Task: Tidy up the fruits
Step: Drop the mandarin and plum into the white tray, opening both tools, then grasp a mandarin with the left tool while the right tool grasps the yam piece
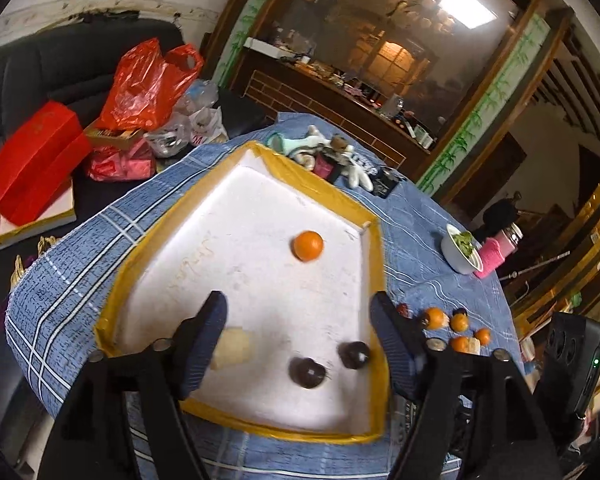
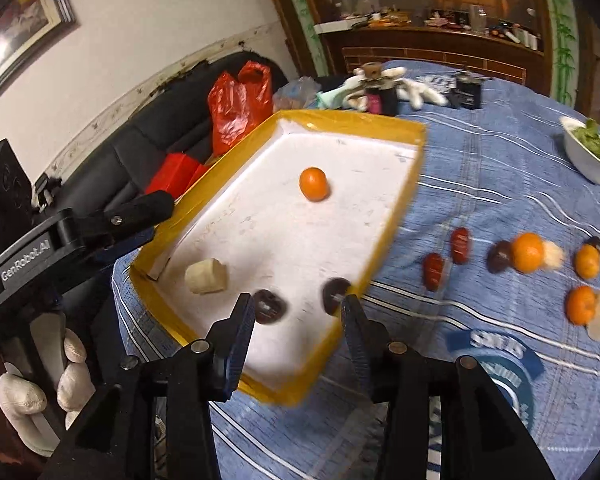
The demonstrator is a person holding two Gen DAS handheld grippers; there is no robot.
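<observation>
A white tray (image 2: pixel 392 216) with a yellow taped rim sits on the bench (image 2: pixel 480 184), which is covered with a blue striped cloth. Inside the tray an orange (image 2: pixel 314 184) lies toward the far end, well apart from everything else. At the near end lie a pale chunk of fruit (image 2: pixel 206 276) and two dark round fruits (image 2: pixel 269 306), the second (image 2: pixel 335 295) close against the tray's right wall.

The left hand-held gripper (image 1: pixel 300 348) hangs over the near end of the tray with its jaws apart and nothing between the pads; the pale chunk (image 1: pixel 234 348) lies just beside its left finger and the two dark fruits (image 1: pixel 307 373) lie below the gap, nearer its right finger. The right hand-held gripper (image 2: pixel 298 340) is also parted and empty, poised over the tray's near right corner, with one dark fruit just ahead of each fingertip.

Outside the tray, to its right on the cloth, more fruit is scattered: two red oblong pieces (image 2: pixel 434 271), a dark one, three small oranges (image 2: pixel 527 252) and a few pale pieces. A white bowl (image 2: pixel 588 156) of greens stands farther off to the tray's right. Beyond the tray's far end lies a clutter of small things, and a red plastic bag (image 2: pixel 236 108) sits on a dark sofa to its left.
</observation>
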